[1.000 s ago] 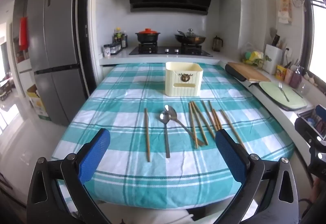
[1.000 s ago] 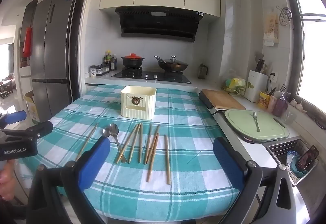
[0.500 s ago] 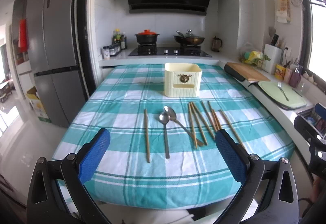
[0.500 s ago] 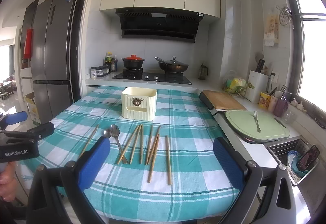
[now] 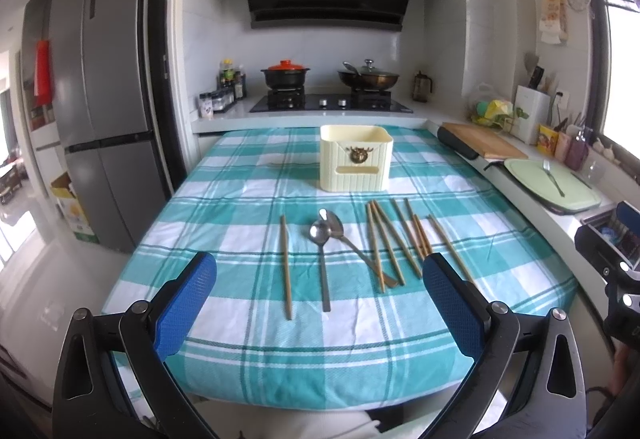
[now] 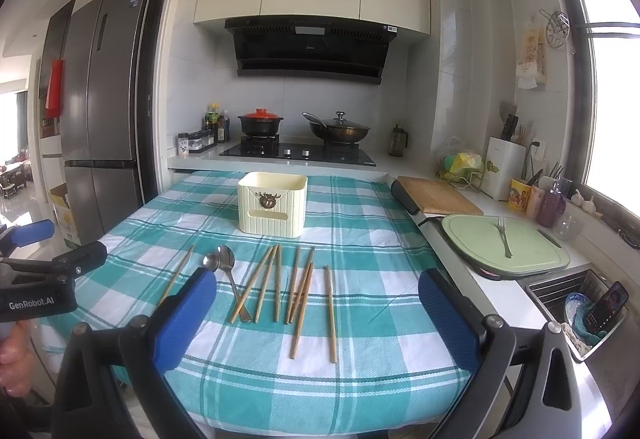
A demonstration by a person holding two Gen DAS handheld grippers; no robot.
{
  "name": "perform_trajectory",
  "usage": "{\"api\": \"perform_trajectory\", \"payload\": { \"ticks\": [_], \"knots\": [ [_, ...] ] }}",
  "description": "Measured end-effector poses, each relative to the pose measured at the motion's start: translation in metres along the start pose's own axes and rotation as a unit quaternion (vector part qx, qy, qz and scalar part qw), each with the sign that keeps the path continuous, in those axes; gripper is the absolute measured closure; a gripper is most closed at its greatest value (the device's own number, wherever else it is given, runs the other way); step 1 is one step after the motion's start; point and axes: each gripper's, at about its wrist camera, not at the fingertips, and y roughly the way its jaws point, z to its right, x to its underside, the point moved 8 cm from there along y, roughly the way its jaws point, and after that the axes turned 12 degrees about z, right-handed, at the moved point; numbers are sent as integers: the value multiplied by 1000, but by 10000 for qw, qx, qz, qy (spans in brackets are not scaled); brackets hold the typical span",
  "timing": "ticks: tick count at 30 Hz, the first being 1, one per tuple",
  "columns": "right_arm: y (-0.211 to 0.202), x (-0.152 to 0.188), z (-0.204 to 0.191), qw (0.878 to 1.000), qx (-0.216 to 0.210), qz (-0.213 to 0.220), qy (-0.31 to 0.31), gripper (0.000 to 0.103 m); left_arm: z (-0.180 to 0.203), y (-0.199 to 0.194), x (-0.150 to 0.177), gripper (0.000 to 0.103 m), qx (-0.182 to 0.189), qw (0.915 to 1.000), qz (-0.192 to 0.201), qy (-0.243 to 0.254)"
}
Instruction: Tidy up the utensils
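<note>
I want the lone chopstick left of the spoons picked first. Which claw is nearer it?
Left. The lone chopstick lies just ahead of the left claw; the right claw sits off to its right.

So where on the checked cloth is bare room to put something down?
Free: the cloth left of the cream holder, and the near strip in front of the utensils. Crowded: the middle right, where chopsticks lie beside two spoons.
</note>
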Motion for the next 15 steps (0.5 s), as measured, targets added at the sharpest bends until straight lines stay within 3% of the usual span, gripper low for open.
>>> {"api": "perform_trajectory", "payload": {
  "ticks": [15],
  "knots": [
    [1,2,1,10000,-17,-18,34,0,2,-1,0,0,3,10000,-5,20]
  ]
}}
